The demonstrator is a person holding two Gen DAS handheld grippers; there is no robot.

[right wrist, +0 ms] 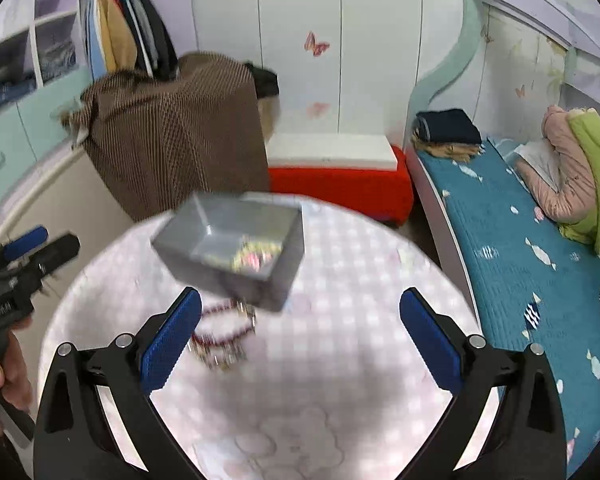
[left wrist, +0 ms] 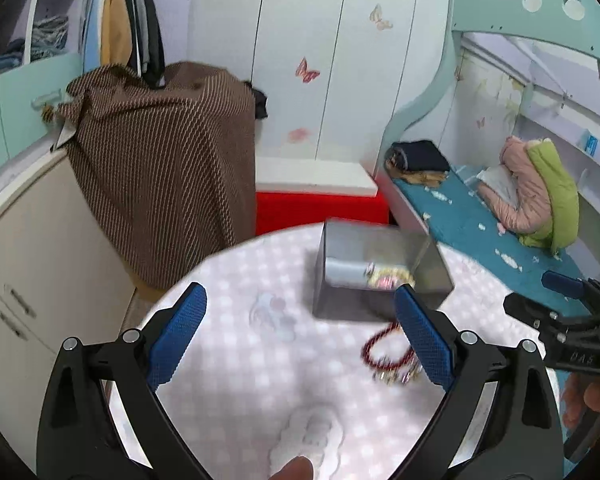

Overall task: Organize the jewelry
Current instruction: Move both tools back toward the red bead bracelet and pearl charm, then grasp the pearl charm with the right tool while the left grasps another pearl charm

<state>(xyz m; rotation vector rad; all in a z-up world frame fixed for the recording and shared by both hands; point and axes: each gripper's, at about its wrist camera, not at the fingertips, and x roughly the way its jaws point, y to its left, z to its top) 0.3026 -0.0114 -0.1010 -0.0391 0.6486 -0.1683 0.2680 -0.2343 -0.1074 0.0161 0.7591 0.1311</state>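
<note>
Two hand-held grippers: the left hand-held gripper (left wrist: pixel 300 320) and the right hand-held gripper (right wrist: pixel 300 328) both hang above the desk (right wrist: pixel 360 360), fingers spread wide apart, nothing between them.
Box: a grey open box (right wrist: pixel 236 248) stands on the far part of the desk, with a small heap of pale and pink jewelry (right wrist: pixel 254 258) inside; blurred, so single pieces cannot be told.
Beads: a red bead string (right wrist: pixel 224 332) with small metal pieces lies loose on the desk, just in front of the box.
Beads vs left hand-held gripper: in the left wrist view the string (left wrist: pixel 384 354) lies by the right finger, partly hidden behind it.
Beads vs right hand-held gripper: just beside the left finger (right wrist: pixel 172 340), toward the gap.
Contact: cannot tell; blur hides it.
Desk cover: pink-and-white checks.
Bed: blue, right of the desk (right wrist: pixel 520 240).
</note>
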